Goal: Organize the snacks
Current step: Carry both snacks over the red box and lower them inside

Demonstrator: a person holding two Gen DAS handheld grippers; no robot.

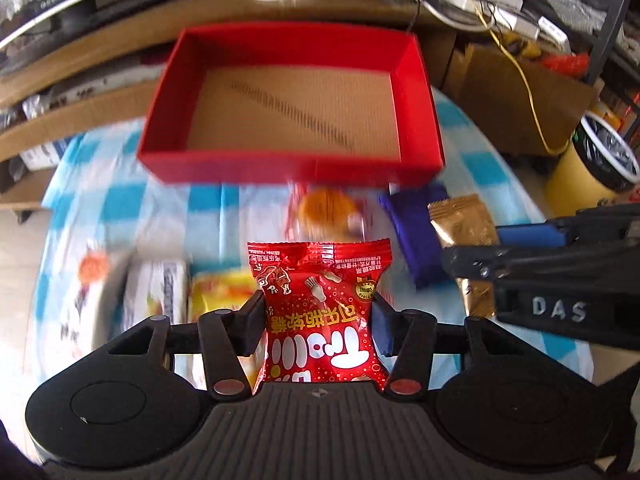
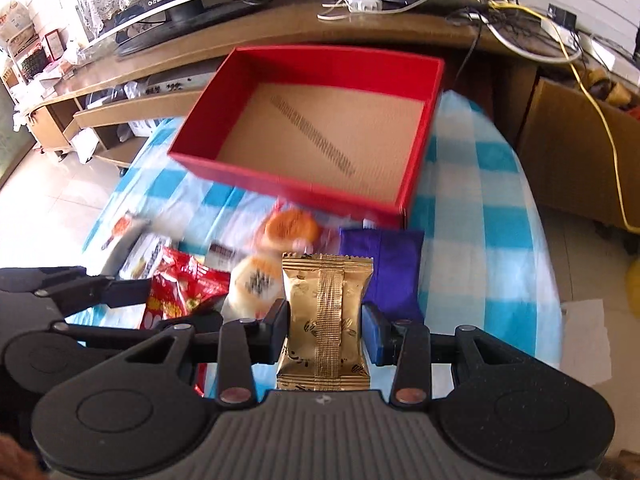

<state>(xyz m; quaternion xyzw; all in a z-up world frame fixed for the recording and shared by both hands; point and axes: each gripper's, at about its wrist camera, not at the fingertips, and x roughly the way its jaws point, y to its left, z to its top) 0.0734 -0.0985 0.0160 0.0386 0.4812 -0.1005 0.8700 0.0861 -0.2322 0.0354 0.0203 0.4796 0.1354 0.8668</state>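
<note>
A red box with a bare cardboard floor stands at the far side of the table; it also shows in the right wrist view. My left gripper is shut on a red candy packet, held above the table before the box. My right gripper is shut on a gold packet, also lifted. The right gripper shows at the right of the left wrist view, the left one at the left of the right wrist view.
Loose snacks lie before the box on the blue-checked cloth: a purple packet, an orange-topped pastry, a round white pastry, a yellow packet, white packets. A bin and cables stand at the right.
</note>
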